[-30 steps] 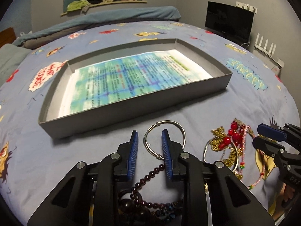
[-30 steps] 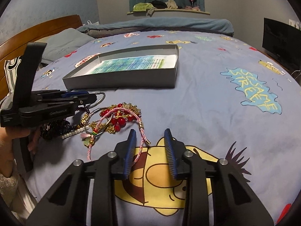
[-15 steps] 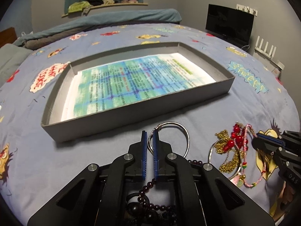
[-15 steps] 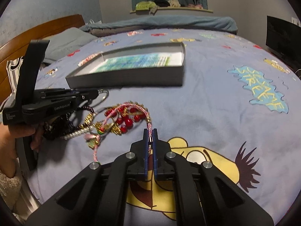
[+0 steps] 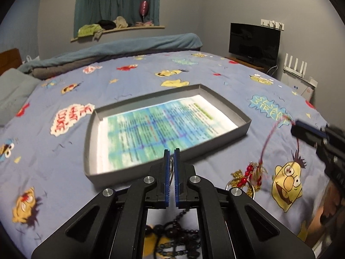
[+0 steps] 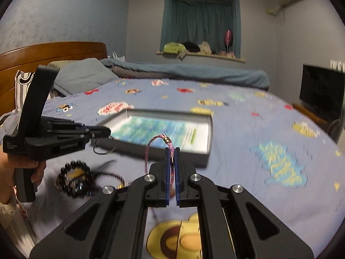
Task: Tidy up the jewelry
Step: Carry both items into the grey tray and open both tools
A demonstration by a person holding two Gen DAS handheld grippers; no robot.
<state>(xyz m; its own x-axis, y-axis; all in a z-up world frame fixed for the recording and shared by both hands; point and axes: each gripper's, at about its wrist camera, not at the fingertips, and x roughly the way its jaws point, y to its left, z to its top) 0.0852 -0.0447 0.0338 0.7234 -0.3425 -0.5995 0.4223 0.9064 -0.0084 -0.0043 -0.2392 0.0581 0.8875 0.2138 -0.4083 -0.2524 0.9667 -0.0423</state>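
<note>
Right wrist view: R gripper tilts slightly down above bed, jaws clamped on pink cord running along them, tip arching left. L gripper pinches ring, near tray.

Silver ring mostly hidden between pads of left claw; only sliver shows. Dark bead strands cut off by bottom edge, partly behind claw frame. Print on paper in grey tray smeared, unreadable. Right claw blurred, cropped at right edge. In right wrist view, pink cord lower end hidden under claw; bead bracelets motion-blurred.
</note>
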